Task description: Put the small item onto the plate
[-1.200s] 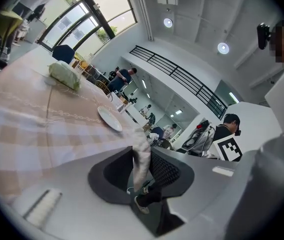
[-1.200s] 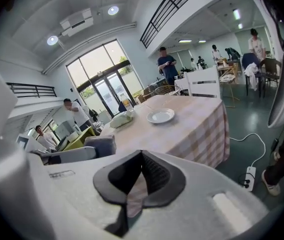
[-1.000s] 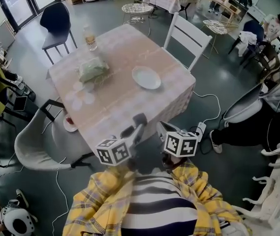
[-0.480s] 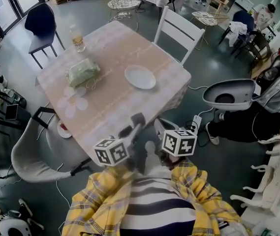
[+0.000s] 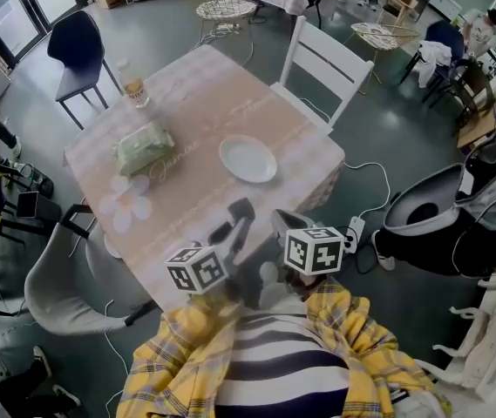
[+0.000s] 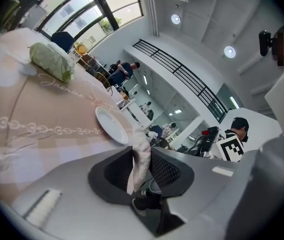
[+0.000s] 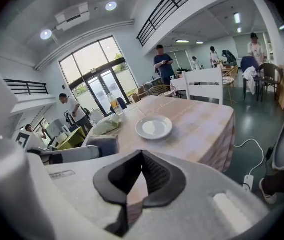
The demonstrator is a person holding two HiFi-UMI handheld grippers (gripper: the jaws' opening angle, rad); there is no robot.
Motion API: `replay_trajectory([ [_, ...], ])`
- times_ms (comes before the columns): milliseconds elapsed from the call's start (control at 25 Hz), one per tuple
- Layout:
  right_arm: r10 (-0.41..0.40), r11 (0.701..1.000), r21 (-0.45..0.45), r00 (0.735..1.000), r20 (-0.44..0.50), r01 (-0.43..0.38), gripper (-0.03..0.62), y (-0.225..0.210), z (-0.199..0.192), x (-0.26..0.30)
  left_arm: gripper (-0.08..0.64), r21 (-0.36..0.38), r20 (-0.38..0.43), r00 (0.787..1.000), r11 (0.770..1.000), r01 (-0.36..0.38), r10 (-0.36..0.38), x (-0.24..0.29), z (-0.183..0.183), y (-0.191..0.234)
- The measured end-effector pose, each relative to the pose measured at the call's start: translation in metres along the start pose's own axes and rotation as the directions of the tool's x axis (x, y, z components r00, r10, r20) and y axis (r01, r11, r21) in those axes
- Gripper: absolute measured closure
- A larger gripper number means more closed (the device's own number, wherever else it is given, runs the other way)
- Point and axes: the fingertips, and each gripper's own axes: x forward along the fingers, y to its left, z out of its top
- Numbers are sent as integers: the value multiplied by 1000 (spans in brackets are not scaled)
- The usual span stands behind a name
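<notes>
A white empty plate lies on the pink-clothed table, toward its right side. It also shows as the plate and the plate in the two gripper views. I see no small item apart from a green packet left of the plate. My left gripper hovers at the table's near corner. Its jaws stand a little apart, and only the cloth's hanging corner shows through the gap. My right gripper is beside it, just off the table edge. Its fingertips meet with nothing between them.
A bottle stands at the table's far left corner. A white chair is at the far right side, a grey shell chair at the near left, a dark chair beyond. Cables and a power strip lie on the floor at right.
Both grippers have come nearer the table's near corner together. The plate and packet sit closer in view. Neither pair of jaws has changed.
</notes>
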Motion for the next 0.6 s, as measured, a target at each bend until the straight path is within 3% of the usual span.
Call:
replay_trajectory([
  [600,75,995,-66,995,-70,-80,592,-36,58,66,474,-56,-2,997,996,-72,72,88,38,29],
])
